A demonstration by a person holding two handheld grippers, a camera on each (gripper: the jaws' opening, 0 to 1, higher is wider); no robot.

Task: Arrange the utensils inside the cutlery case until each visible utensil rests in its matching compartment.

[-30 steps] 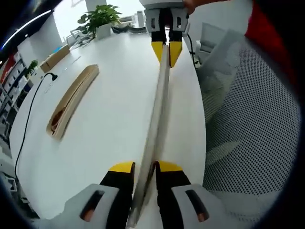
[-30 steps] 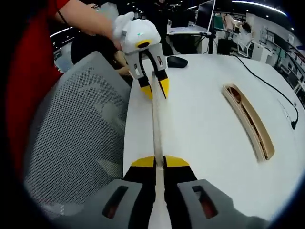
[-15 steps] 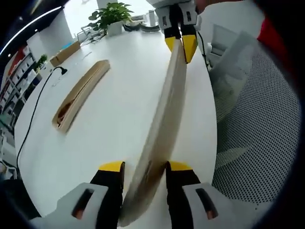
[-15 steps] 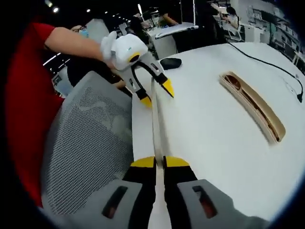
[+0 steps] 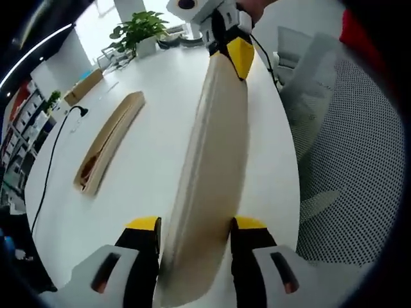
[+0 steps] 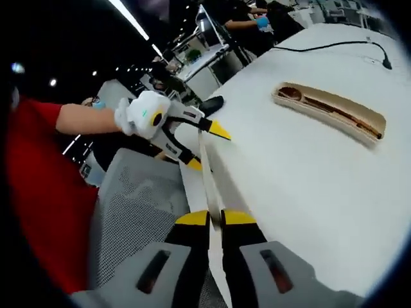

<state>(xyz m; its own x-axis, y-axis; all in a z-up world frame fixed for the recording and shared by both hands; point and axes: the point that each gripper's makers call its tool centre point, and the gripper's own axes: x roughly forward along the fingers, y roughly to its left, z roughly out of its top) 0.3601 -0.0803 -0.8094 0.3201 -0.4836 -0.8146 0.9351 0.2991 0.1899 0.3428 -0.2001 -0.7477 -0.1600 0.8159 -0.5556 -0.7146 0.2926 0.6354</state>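
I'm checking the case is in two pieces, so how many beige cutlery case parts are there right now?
2. One flat beige lid is held between both grippers, left gripper and right gripper, above the table edge. The open case tray lies apart on the white table.

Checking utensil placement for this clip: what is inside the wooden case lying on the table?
The wooden case lies open side up on the white table. Its recessed compartments show, with a rounded brownish shape at one end. Whether utensils lie in them cannot be told at this angle.
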